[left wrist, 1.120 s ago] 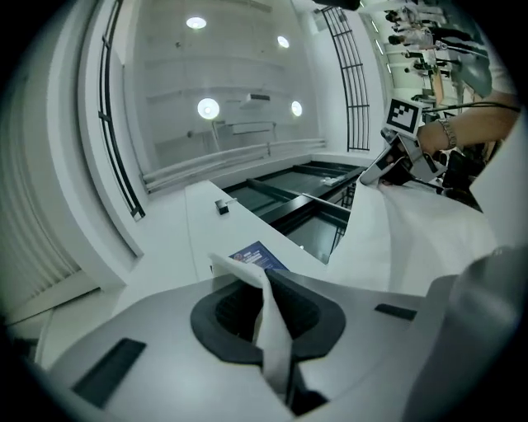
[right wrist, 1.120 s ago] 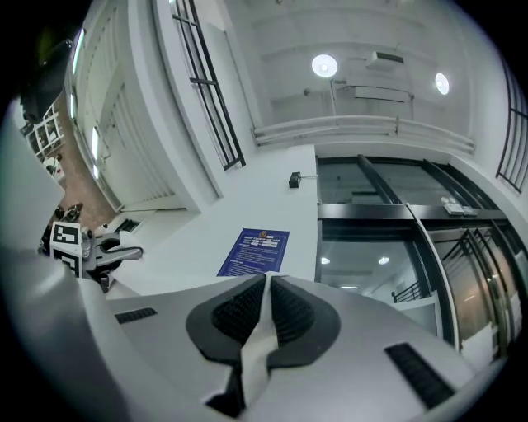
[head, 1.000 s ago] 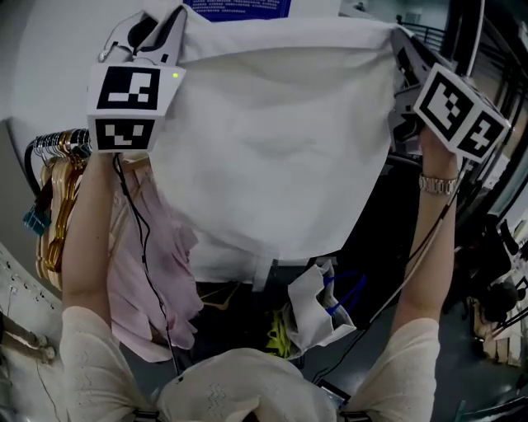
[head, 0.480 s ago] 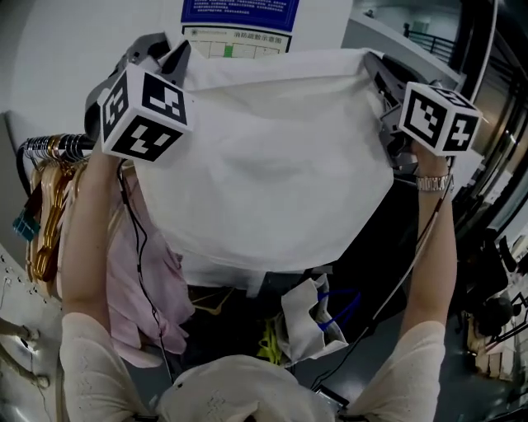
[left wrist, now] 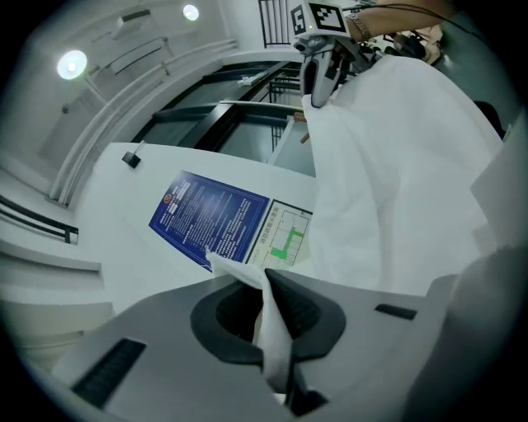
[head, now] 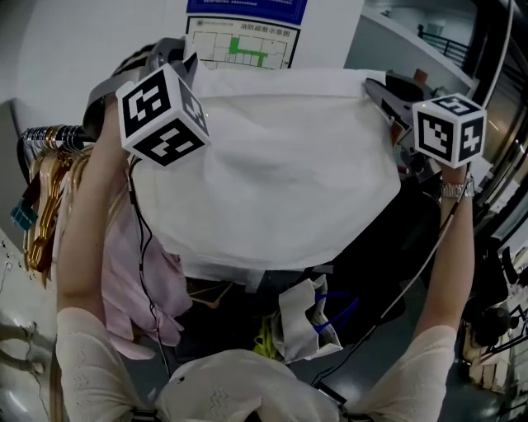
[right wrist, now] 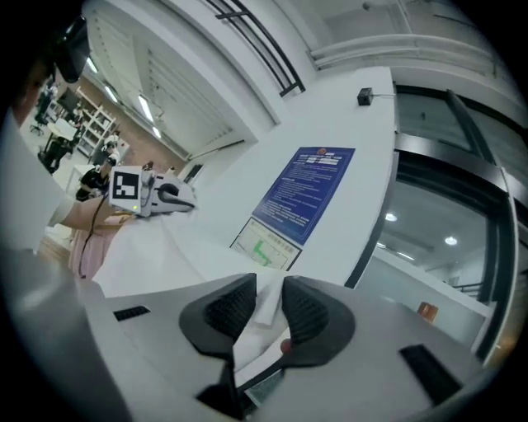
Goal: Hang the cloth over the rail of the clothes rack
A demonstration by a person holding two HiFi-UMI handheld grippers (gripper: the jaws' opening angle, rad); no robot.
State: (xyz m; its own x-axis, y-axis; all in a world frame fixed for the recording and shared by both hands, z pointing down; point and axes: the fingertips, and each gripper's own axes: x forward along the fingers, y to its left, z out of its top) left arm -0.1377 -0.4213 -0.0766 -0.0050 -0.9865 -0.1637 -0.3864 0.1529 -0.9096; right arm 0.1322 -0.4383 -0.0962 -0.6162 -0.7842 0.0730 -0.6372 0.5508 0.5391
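A white cloth (head: 280,165) is spread wide between my two raised grippers, in front of a white wall. My left gripper (head: 177,53) holds its top left corner. In the left gripper view that gripper (left wrist: 268,301) is shut on a pinched fold of the cloth (left wrist: 396,165). My right gripper (head: 381,91) is at the top right corner. Its jaws (right wrist: 268,309) are opening, with the cloth's edge (right wrist: 165,247) lying loosely in the gap between the pads. The rack's rail (head: 45,132) runs at the far left, below the left gripper.
Wooden hangers (head: 41,206) and a pink garment (head: 140,272) hang from the rail under my left arm. A blue poster (head: 243,8) is on the wall behind the cloth. A white bag (head: 305,317) lies on the floor below. Dark railings stand at the right.
Both grippers have carried the cloth's top edge lower in the head view, so more of the wall poster shows above it. Both marker cubes have turned.
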